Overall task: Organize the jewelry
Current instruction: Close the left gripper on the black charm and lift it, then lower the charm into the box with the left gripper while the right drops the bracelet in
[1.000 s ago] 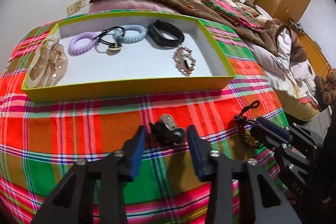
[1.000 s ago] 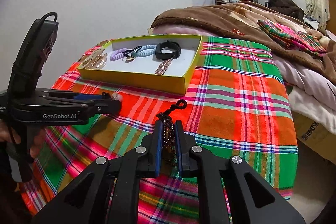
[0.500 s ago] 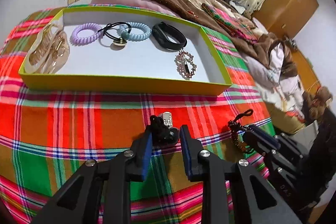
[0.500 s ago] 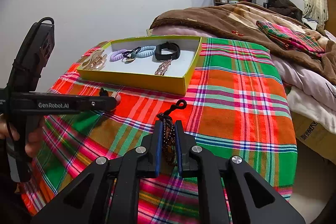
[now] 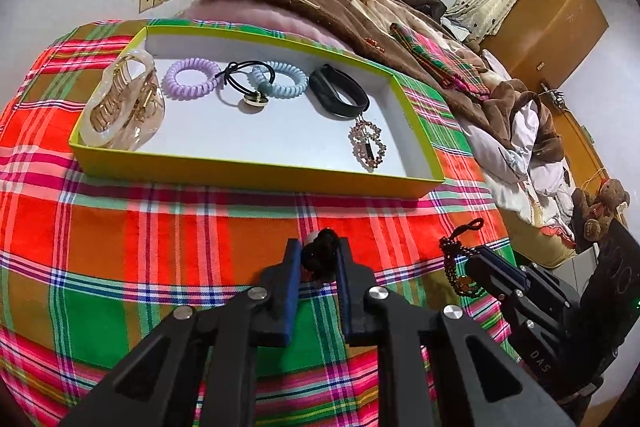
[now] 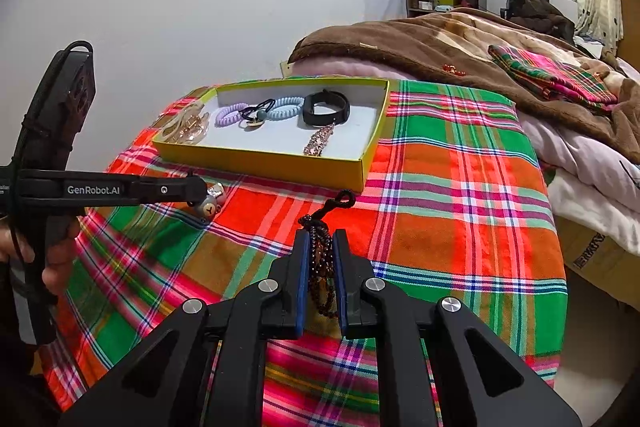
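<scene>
- The left tool (image 5: 318, 261) is closing on a small dark hair tie with a bear charm (image 5: 319, 255); the blue pads already flank it on both sides and look to be touching it, low over the plaid cloth (image 5: 160, 227) on the counter.
- The right wrist view shows the charm (image 6: 209, 205) hanging just beyond the left tool's tip, so the grip seems to sit on the elastic, not on the charm.
- To do this step well, I judge it best to let the pads finish pressing before lifting, then rise straight up so the dangling charm does not drag on the cloth or catch on the box wall.
- The right tool (image 6: 320, 263) is pressed together on a dark beaded bracelet (image 6: 320, 259), whose cord loop sticks out ahead of the tips (most of the beads hang between and below the pads).
- The yellow-green box (image 5: 256, 171) lies just beyond both tools, open-topped with a white floor.
- Inside it, from left to right: a clear hair claw (image 5: 124, 107), a purple coil tie (image 5: 192, 79), a black elastic with a gold disc (image 5: 248, 89) lying over a blue coil tie (image 5: 286, 79), a black band (image 5: 340, 95) and a rhinestone clip (image 5: 368, 143).
- Bare floor remains along the near middle of the box, which looks the easiest landing place.
</scene>
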Demonstrator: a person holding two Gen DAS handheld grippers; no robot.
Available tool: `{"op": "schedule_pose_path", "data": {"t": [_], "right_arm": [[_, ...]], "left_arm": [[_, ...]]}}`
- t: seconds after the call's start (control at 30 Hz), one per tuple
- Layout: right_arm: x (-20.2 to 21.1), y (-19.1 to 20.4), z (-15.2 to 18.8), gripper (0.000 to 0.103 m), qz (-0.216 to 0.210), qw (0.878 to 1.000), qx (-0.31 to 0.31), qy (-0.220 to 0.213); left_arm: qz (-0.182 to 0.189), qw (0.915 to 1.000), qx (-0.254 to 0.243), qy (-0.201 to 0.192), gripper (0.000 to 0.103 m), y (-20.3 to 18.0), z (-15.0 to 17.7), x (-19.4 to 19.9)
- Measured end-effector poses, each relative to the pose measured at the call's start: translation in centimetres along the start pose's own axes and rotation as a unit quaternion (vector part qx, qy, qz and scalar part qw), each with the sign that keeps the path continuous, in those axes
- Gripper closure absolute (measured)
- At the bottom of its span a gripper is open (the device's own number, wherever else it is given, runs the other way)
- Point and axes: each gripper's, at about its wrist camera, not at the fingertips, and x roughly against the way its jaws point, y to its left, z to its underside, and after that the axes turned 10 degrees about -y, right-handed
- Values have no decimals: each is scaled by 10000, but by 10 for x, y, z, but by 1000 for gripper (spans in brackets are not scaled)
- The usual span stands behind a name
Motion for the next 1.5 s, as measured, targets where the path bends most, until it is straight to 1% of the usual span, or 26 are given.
{"op": "schedule_pose_path", "data": {"t": [0.33,0.8,0.97,1.2,1.33,1.5], "right_arm": [[7,4,-8,91,15,9999,0,-121],[4,10,-39,91,53,9994,41,-330],[-4,11,-50,91,110,9993,48,-353],[-13,12,-65,91,163,9989,41,-436],[-22,11,-75,91,225,9987,93,-443],[-42,2,-87,91,297,9987,-106,-403]], "left_arm": [[166,9996,207,-136,87,10,-8,12],[113,9989,226,-393,87,21,-34,28],[108,9986,200,-468,87,22,-45,29],[16,9985,158,-528,86,29,-55,30],[-150,9982,80,-573,87,32,-62,27],[-288,9976,-35,-629,87,31,-71,20]]}}
